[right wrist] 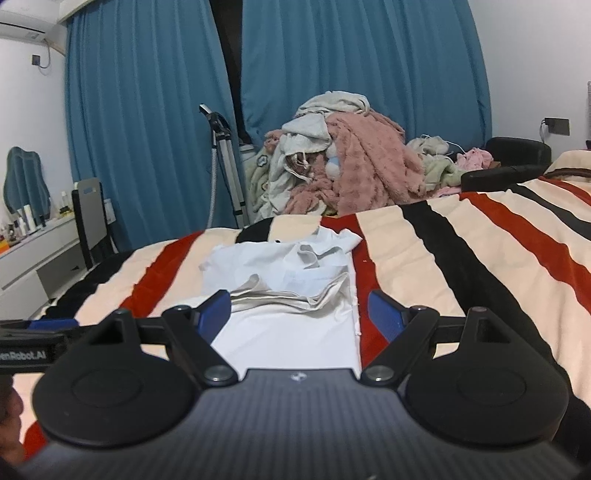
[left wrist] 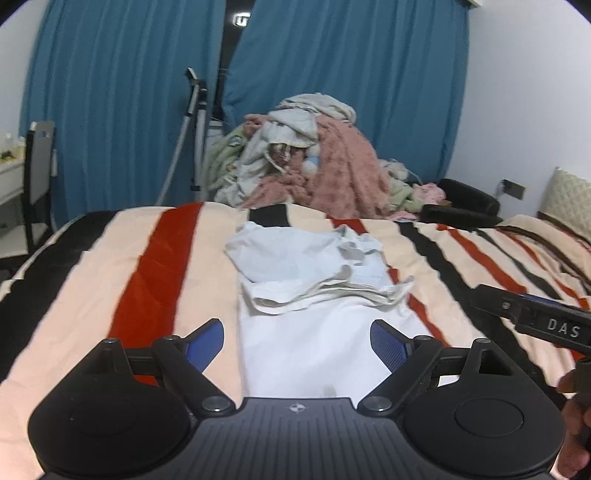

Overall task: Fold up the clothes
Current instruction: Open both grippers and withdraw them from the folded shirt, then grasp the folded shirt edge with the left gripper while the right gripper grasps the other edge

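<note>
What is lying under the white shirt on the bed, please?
The striped blanket lies under the white shirt; its cream, red and black stripes show all around. Anything between shirt and blanket is hidden. Both grippers, left and right, are open above it.

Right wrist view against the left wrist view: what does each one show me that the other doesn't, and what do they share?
Only the right wrist view shows the air conditioner high on the wall, the dresser with bottles, and part of the left claw at its left edge.

Only the left wrist view shows the quilted headboard and the right claw's finger marked DAS at its right edge.

Both show the white shirt partly folded on the striped blanket, the laundry pile, blue curtains, and an open claw: left claw, right claw.
</note>
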The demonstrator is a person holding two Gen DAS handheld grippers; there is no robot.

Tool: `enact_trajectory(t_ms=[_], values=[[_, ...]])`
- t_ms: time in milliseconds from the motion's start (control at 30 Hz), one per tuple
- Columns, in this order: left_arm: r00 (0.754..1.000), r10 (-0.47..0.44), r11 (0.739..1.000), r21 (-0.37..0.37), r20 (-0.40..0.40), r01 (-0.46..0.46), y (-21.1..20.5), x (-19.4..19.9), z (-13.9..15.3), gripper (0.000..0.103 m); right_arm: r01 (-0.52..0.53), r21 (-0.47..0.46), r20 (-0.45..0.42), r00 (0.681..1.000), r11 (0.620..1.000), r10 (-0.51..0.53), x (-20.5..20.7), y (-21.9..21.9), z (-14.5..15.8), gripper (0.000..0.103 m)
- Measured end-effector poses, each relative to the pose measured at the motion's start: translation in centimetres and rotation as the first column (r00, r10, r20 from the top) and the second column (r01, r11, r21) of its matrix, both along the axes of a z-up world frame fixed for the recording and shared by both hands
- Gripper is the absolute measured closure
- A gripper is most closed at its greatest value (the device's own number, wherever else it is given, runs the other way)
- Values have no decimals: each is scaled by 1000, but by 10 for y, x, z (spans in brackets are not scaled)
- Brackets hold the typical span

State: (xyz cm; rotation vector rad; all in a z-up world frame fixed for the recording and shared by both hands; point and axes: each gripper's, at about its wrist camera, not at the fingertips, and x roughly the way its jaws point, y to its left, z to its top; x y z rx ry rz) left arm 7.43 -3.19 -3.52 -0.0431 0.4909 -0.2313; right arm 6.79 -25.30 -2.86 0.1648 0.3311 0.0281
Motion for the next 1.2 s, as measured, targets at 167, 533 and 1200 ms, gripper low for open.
enact_trajectory(t_ms=[167,533,1200], values=[[999,20,1000,-10,-29,-21,2,6,-5,15,3,-18,-11,1000,1000,-3,4,2,-4,20],[905,-114,922,-382,-410,-57,16,27,-51,16,48,2,-91,995,999,-48,15,-3,-16,20],[850,2,754,-558,-526,-347,52,73,-120,50,124,20,-148,982,992,-120,21,-13,-25,20]])
